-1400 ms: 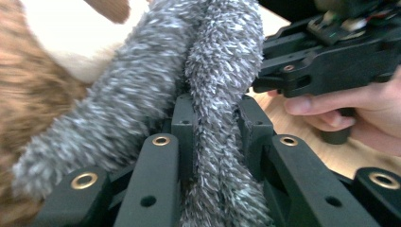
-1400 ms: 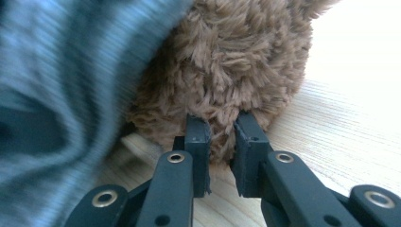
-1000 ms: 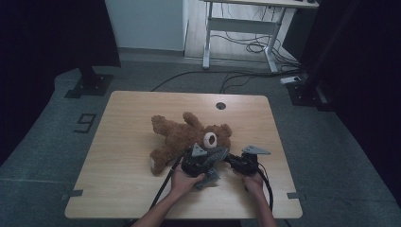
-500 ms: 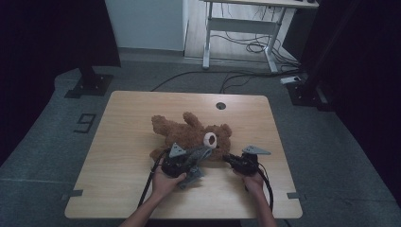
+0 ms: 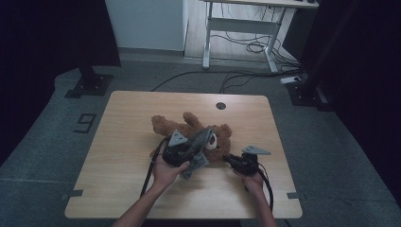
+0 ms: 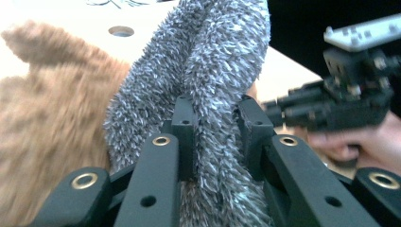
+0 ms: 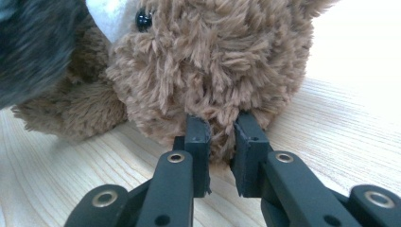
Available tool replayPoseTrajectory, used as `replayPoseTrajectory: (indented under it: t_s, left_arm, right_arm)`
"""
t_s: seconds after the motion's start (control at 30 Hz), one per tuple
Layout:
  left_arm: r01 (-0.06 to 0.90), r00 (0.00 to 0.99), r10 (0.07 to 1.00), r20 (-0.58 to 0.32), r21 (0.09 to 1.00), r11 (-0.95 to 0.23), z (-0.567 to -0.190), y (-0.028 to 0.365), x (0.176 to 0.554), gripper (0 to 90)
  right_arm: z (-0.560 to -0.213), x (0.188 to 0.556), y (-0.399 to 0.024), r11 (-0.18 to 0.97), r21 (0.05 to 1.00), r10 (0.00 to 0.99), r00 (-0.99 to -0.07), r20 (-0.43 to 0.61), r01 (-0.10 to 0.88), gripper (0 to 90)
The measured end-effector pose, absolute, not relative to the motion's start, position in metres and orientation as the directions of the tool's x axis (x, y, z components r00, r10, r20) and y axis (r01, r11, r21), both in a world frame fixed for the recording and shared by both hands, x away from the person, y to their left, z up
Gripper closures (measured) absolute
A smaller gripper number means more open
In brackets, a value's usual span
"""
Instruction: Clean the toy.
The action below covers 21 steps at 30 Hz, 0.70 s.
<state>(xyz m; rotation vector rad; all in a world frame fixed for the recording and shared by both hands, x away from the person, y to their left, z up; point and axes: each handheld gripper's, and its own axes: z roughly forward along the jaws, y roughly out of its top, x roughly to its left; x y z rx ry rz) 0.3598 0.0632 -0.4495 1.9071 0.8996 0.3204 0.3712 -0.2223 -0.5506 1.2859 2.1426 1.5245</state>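
Note:
A brown teddy bear [image 5: 189, 125] lies on the wooden table [image 5: 132, 113], head toward the right. My left gripper [image 5: 191, 147] is shut on a grey fuzzy cloth [image 5: 202, 138], held up over the bear's chest and face. In the left gripper view the cloth [image 6: 222, 71] is pinched between the jaws of the left gripper [image 6: 215, 123], with the bear [image 6: 52, 109] to its left. My right gripper [image 5: 228, 158] is at the bear's head. In the right gripper view this gripper [image 7: 221, 137] is shut on the fur of the bear [image 7: 213, 61], low on its head.
A round cable hole [image 5: 221, 105] sits near the table's far edge. Bare wood [image 5: 118, 189] spreads to the left and front. On the floor beyond stand a white desk frame [image 5: 241, 28] and loose cables [image 5: 246, 47]. A dark stand base [image 5: 90, 85] is at the left.
My left gripper has moved left and risen with the grey cloth, which now hangs over the bear. The right gripper has stayed at the bear's head.

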Motion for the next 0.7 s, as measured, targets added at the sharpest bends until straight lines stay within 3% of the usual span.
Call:
replayPoseTrajectory:
  t_s: [0.3, 0.7]
  left_arm:
    - [0.490, 0.645, 0.755, -0.120, 0.822, -0.288, -0.456, 0.051, 0.392, 72.4]
    - [0.492, 0.555, 0.821, -0.134, 0.849, -0.193, -0.444, 0.119, 0.392, 72.6]
  right_arm:
    - [-0.551, 0.371, -0.223, 0.079, 0.848, 0.745, -0.596, 0.299, 0.524, 78.1]
    - [-0.551, 0.371, -0.223, 0.081, 0.848, 0.745, -0.597, 0.297, 0.523, 78.1]
